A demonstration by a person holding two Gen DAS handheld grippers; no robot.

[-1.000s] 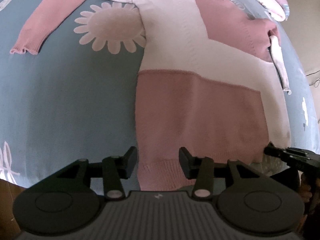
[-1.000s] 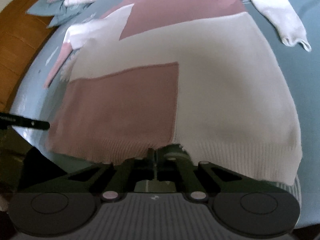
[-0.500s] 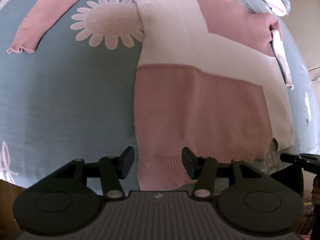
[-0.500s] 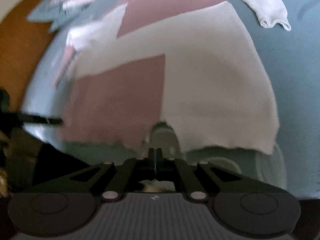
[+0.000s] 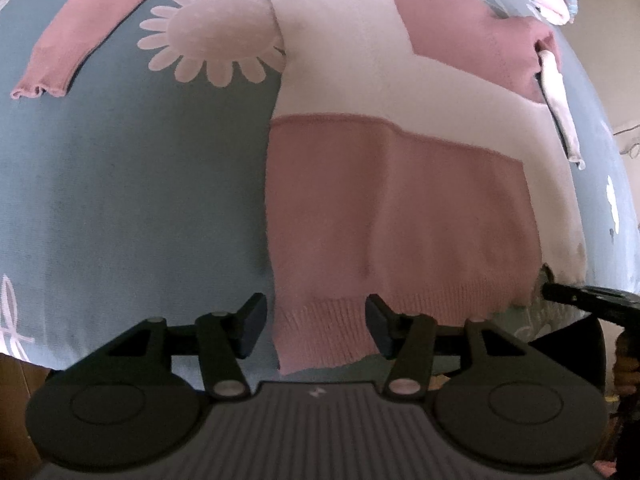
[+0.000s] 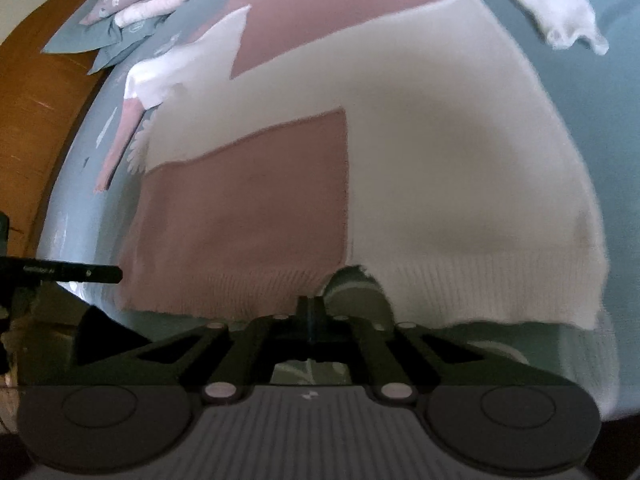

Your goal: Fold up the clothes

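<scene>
A sweater (image 5: 392, 184) lies spread flat on a bedspread (image 5: 132, 200), its hem toward both cameras and its shoulders at the far end. In the left wrist view, 1 sleeve (image 5: 80, 36) stretches out to the left on the bedspread, and the other sleeve (image 5: 558, 92) lies along the sweater's right edge. Folded bedding (image 6: 136, 4) sits beyond the sweater at the far end of the bed. The left gripper (image 5: 314, 326) straddles the hem's left corner, and the right gripper (image 6: 310, 312) sits at the middle of the hem. A wooden floor (image 6: 36, 120) lies left of the bed.
</scene>
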